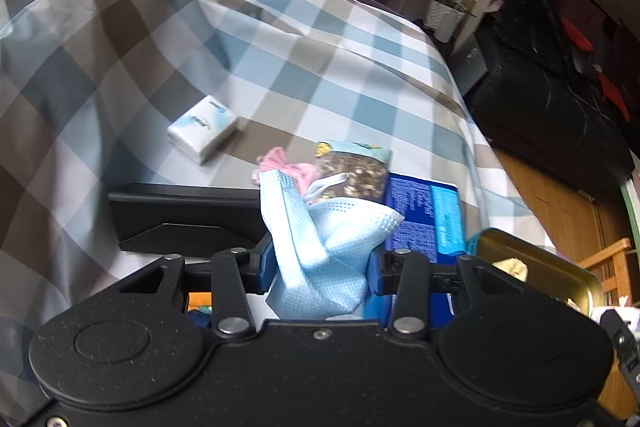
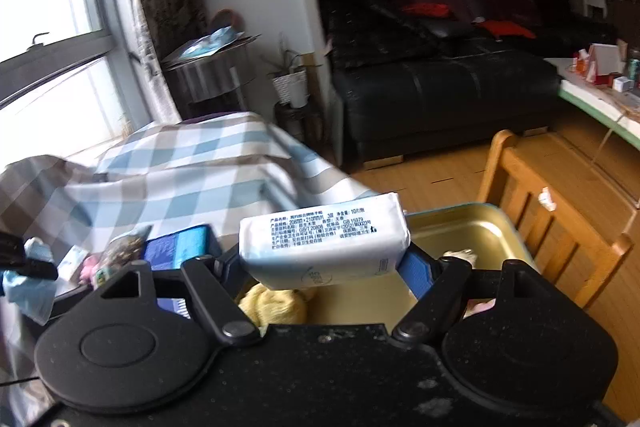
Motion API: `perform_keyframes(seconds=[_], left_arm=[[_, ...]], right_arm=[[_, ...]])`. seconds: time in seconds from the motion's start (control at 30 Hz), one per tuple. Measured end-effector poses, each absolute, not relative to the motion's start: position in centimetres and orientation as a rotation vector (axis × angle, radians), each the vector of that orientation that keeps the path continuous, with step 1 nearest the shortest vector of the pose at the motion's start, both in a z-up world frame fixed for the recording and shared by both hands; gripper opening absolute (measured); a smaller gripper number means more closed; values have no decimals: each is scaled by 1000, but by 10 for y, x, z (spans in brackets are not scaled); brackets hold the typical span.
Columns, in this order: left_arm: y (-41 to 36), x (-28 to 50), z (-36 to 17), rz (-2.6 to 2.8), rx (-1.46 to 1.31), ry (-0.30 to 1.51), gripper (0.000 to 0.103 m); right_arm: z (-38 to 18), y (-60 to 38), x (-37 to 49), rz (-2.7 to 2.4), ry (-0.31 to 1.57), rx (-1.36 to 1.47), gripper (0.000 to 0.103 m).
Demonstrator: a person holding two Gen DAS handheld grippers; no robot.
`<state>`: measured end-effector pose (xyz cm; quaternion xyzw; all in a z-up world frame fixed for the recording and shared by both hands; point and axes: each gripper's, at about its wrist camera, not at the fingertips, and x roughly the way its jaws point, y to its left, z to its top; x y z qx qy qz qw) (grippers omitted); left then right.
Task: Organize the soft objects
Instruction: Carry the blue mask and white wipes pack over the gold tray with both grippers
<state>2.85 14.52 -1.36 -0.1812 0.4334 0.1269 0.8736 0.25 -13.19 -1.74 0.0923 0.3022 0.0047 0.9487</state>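
We see the left gripper [image 1: 322,263] nearly closed, its blue pads pressing a crumpled light-blue face mask [image 1: 320,239] from both sides; the mask stands up between the fingers, above the checked cloth [image 1: 320,67]. A small tissue pack [image 1: 203,133] lies on that cloth, well apart from the left gripper. The right gripper [image 2: 324,267] is wide, and it clamps a white tissue packet [image 2: 324,247] across its length. Below this packet we see a gold tin tray [image 2: 472,227] with a yellow soft thing [image 2: 276,305], perhaps a cloth.
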Motion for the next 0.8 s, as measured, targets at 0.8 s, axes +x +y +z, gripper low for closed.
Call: perform_keyframes(seconds=[0.8], left_arm=[[-33,50,-53,-211,-218,1089,43]], right_arm=[[-37,-184,2,-122,584,403,76]])
